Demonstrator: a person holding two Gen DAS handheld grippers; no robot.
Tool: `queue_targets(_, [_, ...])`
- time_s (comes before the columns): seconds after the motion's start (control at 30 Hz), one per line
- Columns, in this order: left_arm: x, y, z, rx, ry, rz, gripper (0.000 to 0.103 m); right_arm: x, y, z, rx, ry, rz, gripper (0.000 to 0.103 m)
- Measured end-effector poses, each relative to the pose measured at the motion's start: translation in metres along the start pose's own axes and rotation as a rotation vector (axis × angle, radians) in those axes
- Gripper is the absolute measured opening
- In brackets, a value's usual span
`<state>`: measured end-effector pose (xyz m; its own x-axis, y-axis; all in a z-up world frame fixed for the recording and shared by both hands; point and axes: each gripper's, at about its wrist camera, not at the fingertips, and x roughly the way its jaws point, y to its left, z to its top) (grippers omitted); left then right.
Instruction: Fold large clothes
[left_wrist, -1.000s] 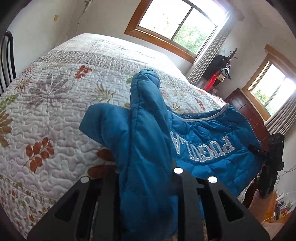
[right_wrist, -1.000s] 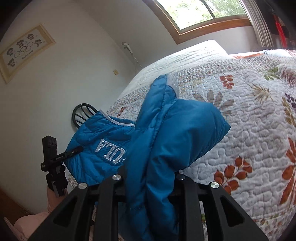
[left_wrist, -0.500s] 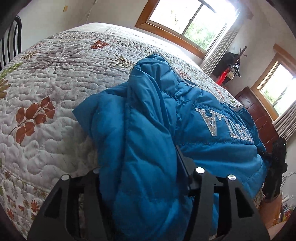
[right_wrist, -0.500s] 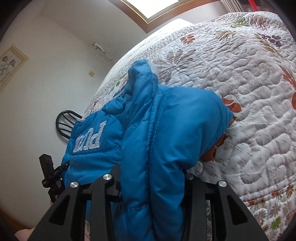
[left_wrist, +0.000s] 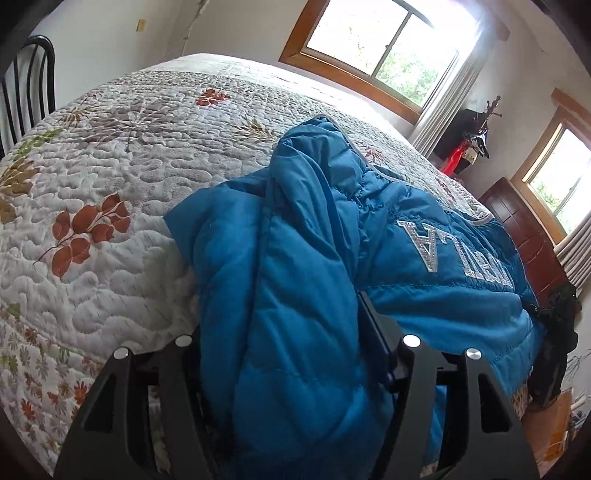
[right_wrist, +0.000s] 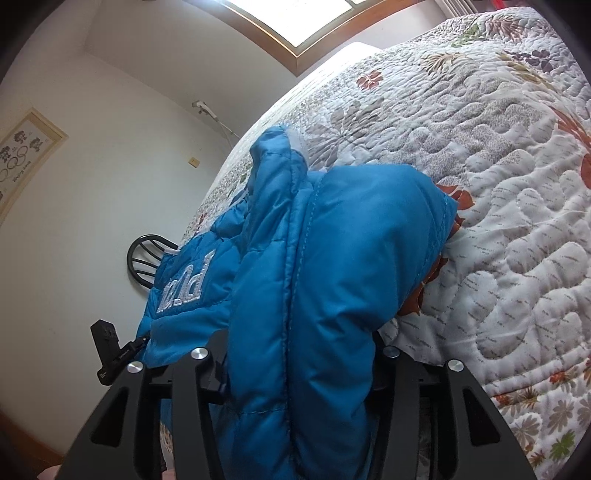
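Observation:
A blue quilted jacket (left_wrist: 413, 295) with silver lettering lies bunched along the near edge of the bed's leaf-patterned quilt (left_wrist: 122, 173). A thick fold of it runs through my left gripper (left_wrist: 280, 332), whose jaws are opening with the fabric loose between them. In the right wrist view the jacket (right_wrist: 351, 240) drapes over the quilt (right_wrist: 498, 206) edge and another fold fills my right gripper (right_wrist: 299, 343). Its jaws are opening too, around the puffy cloth. The fabric hides the inner faces of the pads in both views.
A black chair (left_wrist: 26, 85) stands by the bed's left side, also seen as a chair (right_wrist: 147, 258) behind the jacket. A dark wooden dresser (left_wrist: 524, 236) and a coat rack (left_wrist: 476, 136) stand at the right, under windows (left_wrist: 380, 48).
Both grippers sank toward the bed and the lifted jacket folds settled onto the quilt. The jaws of both grippers spread apart from a tight pinch on the fabric.

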<state>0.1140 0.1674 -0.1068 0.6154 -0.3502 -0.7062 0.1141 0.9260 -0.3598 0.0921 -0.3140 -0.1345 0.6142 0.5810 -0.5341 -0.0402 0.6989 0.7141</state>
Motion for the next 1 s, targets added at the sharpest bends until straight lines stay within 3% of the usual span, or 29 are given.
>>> queue_targets(0.13, [-0.017,-0.003,-0.007,0.007,-0.009,0.042,0.068,-0.016,0.005,-0.005,-0.014,-0.023,-0.068,0.066])
queue_targets(0.3, [-0.041,-0.013,-0.017,0.034,-0.04,0.124,0.072,-0.04,0.014,-0.012,-0.04,-0.056,-0.13,0.066])
queue_targets(0.53, [-0.073,-0.03,-0.029,0.067,-0.098,0.204,0.073,-0.077,0.05,-0.019,-0.158,-0.178,-0.331,0.066])
queue_targets(0.73, [-0.097,-0.057,-0.034,0.101,-0.143,0.193,0.074,-0.087,0.092,-0.025,-0.264,-0.212,-0.312,0.066])
queue_targets(0.9, [-0.104,-0.086,-0.038,0.153,-0.173,0.169,0.084,-0.079,0.118,-0.034,-0.342,-0.213,-0.305,0.065])
queue_targets(1.0, [-0.098,-0.098,-0.041,0.18,-0.183,0.162,0.09,-0.07,0.125,-0.038,-0.382,-0.218,-0.357,0.064])
